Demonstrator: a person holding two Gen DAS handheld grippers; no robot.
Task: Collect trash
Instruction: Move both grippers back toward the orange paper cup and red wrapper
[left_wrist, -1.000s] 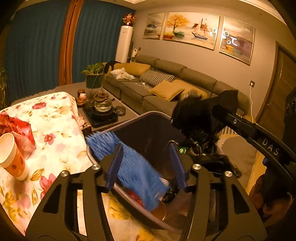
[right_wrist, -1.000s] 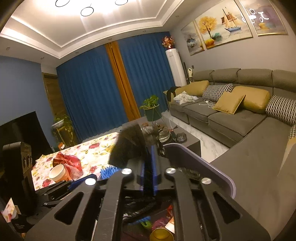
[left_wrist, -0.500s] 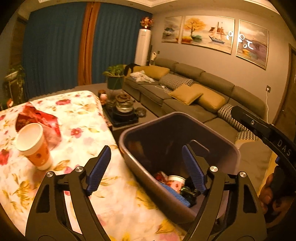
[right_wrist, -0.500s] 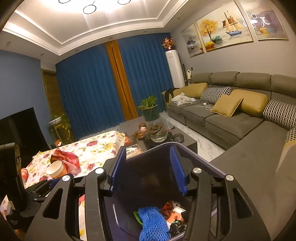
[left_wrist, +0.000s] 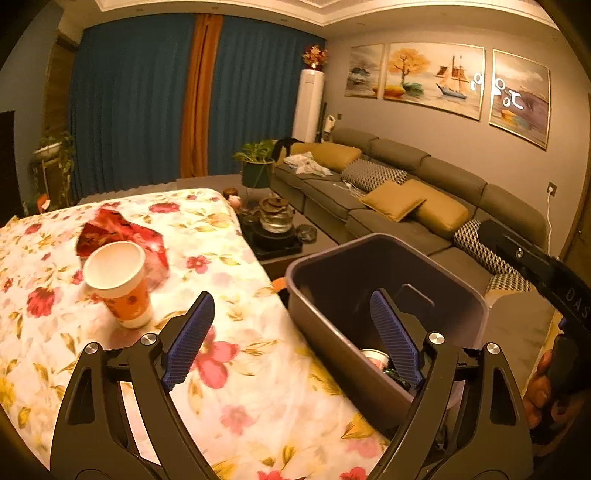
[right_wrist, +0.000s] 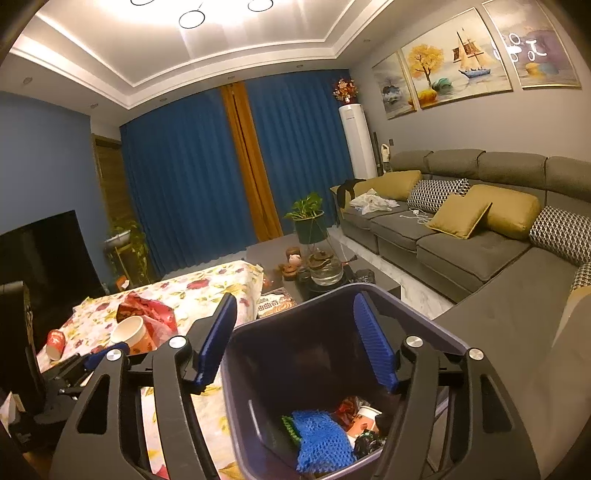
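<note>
Both my grippers are spread wide, holding nothing. My right gripper (right_wrist: 295, 336) hangs over the grey bin (right_wrist: 436, 328); inside lie blue mesh (right_wrist: 325, 439), a cup and wrappers. My left gripper (left_wrist: 295, 339) straddles the bin's rim and the floral table (left_wrist: 236, 398). On that cloth, an orange paper cup (left_wrist: 120, 282) stands upright, touching a red wrapper (left_wrist: 114, 230) behind it.

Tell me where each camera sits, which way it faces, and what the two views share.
Left wrist: rides the left gripper, facing across the floral table to the paper cup and sofa; open jaws, and the person's right hand at right.
Right wrist: rides the right gripper, above the trash bin, facing the curtains; open jaws.
Shared: bin, cup, red wrapper, sofa.
</note>
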